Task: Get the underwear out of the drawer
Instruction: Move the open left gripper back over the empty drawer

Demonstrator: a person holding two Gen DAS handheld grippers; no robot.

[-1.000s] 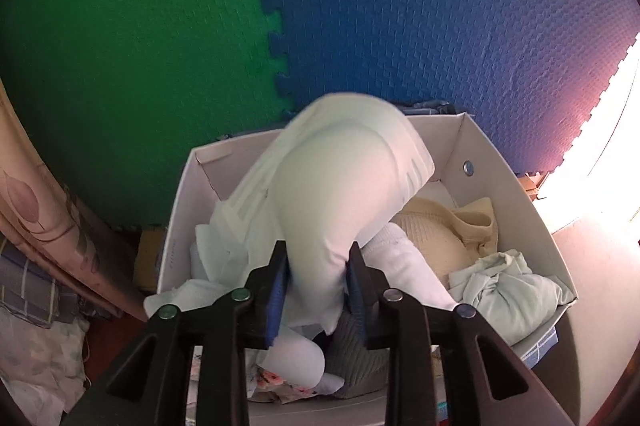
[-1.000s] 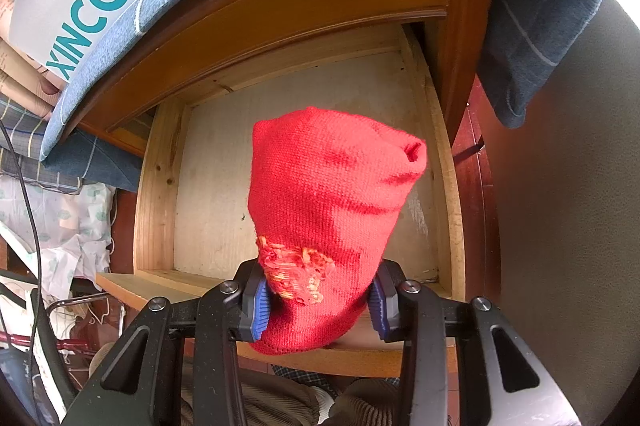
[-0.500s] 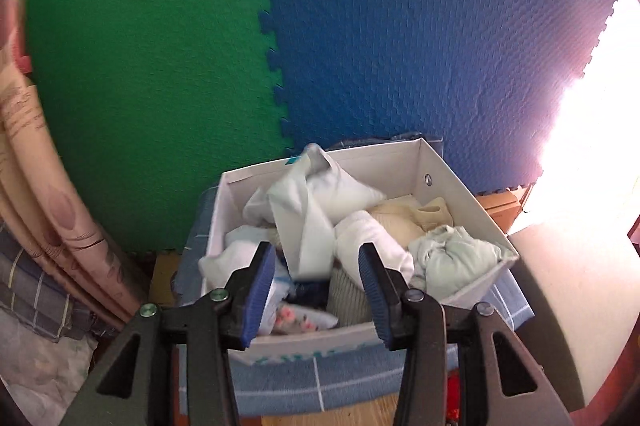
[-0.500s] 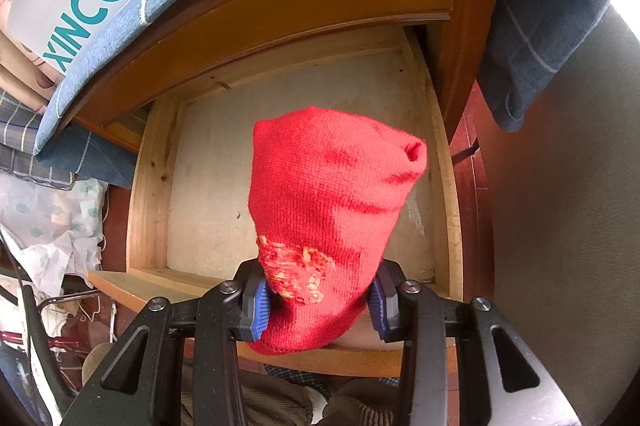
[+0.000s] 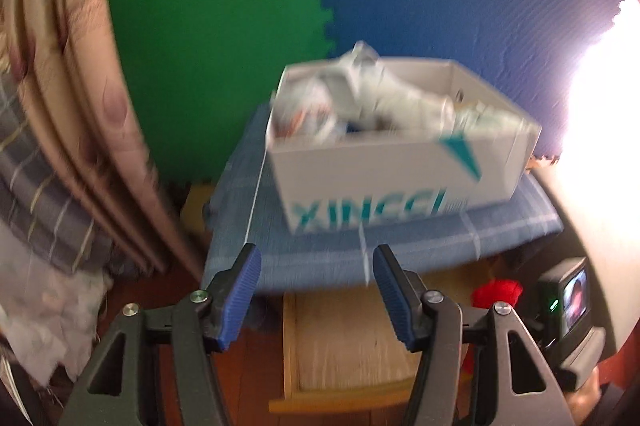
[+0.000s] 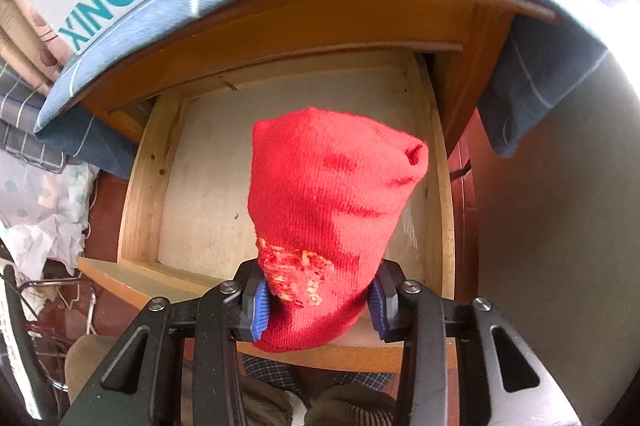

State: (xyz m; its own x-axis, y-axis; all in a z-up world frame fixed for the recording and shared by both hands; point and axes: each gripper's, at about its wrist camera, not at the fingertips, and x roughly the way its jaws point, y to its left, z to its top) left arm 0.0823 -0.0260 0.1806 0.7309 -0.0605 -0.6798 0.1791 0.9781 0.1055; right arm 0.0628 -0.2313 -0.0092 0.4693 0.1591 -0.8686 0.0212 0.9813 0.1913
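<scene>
The left gripper [image 5: 316, 290] has pulled back from the white shoebox [image 5: 400, 165], fingers spread and empty. The box reads "XINCCI VOGUE SHOES". The right gripper [image 6: 318, 300] still pinches the red underwear [image 6: 328, 214] above the open drawer [image 6: 208, 193].

Red garment [image 6: 332, 209] seen as ribbed knit cloth, matt, with frayed orange patch. Drawer [image 6: 208, 185] made of pale, unvarnished wood. White box [image 5: 384, 177] looked smooth cardboard. Blue checked cloth [image 5: 320, 250] noted beneath. Right tool [image 6: 320, 302] pads ribbed blue rubber.
</scene>
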